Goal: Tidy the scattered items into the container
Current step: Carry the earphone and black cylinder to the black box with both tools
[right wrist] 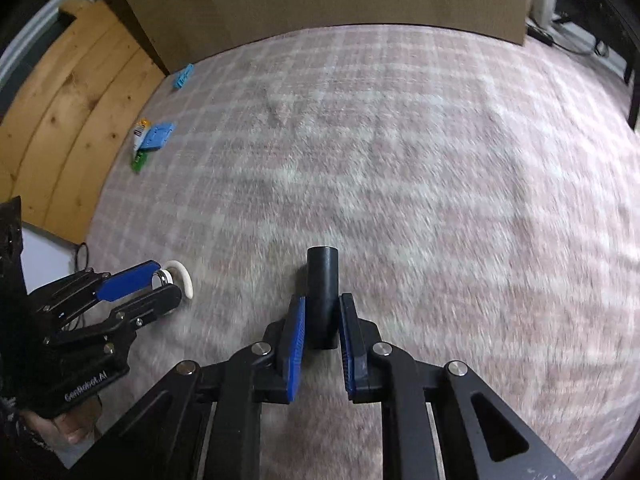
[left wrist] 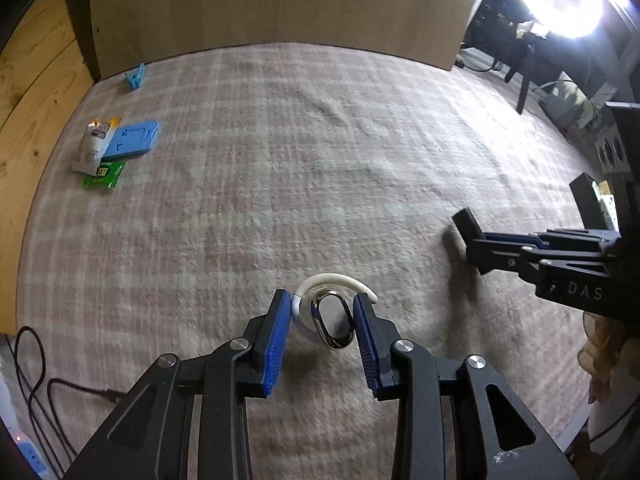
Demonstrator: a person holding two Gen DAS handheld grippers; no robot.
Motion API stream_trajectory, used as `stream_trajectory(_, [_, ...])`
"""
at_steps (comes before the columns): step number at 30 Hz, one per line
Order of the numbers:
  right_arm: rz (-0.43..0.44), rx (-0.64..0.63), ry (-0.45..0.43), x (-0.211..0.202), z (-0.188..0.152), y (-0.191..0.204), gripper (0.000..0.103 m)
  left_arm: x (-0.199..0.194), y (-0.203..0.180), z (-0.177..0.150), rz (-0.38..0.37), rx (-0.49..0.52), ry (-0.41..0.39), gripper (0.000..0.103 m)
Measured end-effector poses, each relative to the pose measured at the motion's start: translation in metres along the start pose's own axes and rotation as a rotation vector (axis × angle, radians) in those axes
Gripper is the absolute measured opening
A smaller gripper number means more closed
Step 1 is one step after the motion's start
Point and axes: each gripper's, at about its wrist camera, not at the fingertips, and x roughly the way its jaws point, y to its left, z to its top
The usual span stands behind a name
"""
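In the left wrist view my left gripper (left wrist: 320,297) is shut on an earpiece (left wrist: 334,322) with a chrome and black oval body and a white ear hook. It hangs just above the pink plaid carpet (left wrist: 300,152). My right gripper (right wrist: 322,300) is shut on a black cylinder (right wrist: 322,276), which sticks out past the blue pads. Each gripper shows in the other's view: the right gripper (left wrist: 478,250) with the cylinder (left wrist: 466,220), the left gripper (right wrist: 170,280) with the white hook (right wrist: 182,276). No container is clearly in view.
A blue clothespin (left wrist: 136,76) lies at the carpet's far left edge. Nearer lie a blue flat piece (left wrist: 130,140), a white tube (left wrist: 94,144) and a green packet (left wrist: 104,174). A brown cardboard wall (left wrist: 280,4) stands behind. Black cable (left wrist: 32,360) at lower left; furniture legs (left wrist: 524,88) at right.
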Motion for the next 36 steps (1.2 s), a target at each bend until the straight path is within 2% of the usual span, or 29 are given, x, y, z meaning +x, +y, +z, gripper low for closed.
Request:
stream_trajectory(4, [0.032, 0.037, -0.039, -0.025, -0.020, -0.013, 0.015, -0.011, -0.019, 0.001, -0.019, 0.028, -0.018, 0.035])
stream_trajectory(8, [0.048, 0.097, -0.096, -0.061, -0.048, -0.041, 0.015, -0.023, -0.055, 0.005, -0.063, 0.088, -0.036, 0.035])
stream_trajectory(18, [0.005, 0.309, -0.247, -0.159, -0.135, -0.137, 0.015, -0.023, -0.222, 0.005, -0.221, 0.351, -0.029, 0.035])
stream_trajectory(24, [-0.070, 0.460, -0.300, -0.210, -0.208, -0.200, 0.015, -0.023, -0.339, -0.021, -0.329, 0.540, 0.004, 0.035])
stream_trajectory(27, [-0.110, 0.535, -0.319, -0.228, -0.243, -0.227, 0.015, -0.022, -0.385, -0.040, -0.372, 0.624, 0.021, 0.035])
stream_trajectory(32, [-0.155, 0.629, -0.326, -0.241, -0.285, -0.258, 0.015, -0.023, -0.443, -0.066, -0.418, 0.728, 0.041, 0.035])
stream_trajectory(36, [-0.166, 0.661, -0.315, -0.237, -0.297, -0.266, 0.015, -0.023, -0.475, -0.083, -0.446, 0.788, 0.054, 0.035])
